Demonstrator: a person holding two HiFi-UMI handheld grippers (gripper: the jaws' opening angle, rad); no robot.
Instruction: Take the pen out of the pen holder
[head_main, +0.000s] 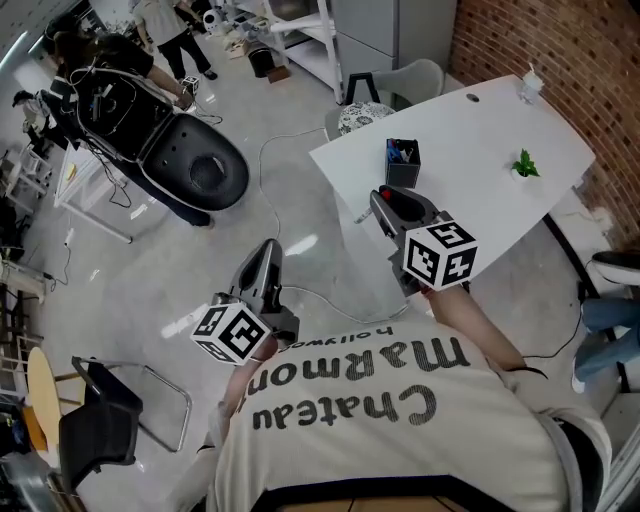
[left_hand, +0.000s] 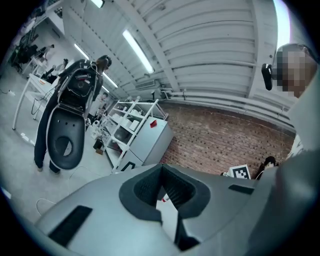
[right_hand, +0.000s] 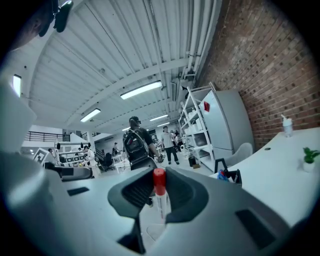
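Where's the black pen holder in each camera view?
Head view: pen holder upper centre, on the white table.
Left gripper view: not in it.
Right gripper view: right of centre, on that table.
Shared landmark: the brick wall, in all three.

My head camera looks steeply down past my shirt (head_main: 350, 400), with floor at the left and the white table (head_main: 480, 130) at upper right. The camera on my left gripper (head_main: 268, 248) sits close behind its jaws and faces level toward a brick wall (left_hand: 225, 142) and white shelving (left_hand: 127, 125). The one on my right gripper (head_main: 386, 198) looks likewise, with the pen (right_hand: 159, 192) looming at centre. It shares the table, pen holder (head_main: 403, 165) and plant (head_main: 525, 165) with the head view, and the shelving and brick with the left gripper view.
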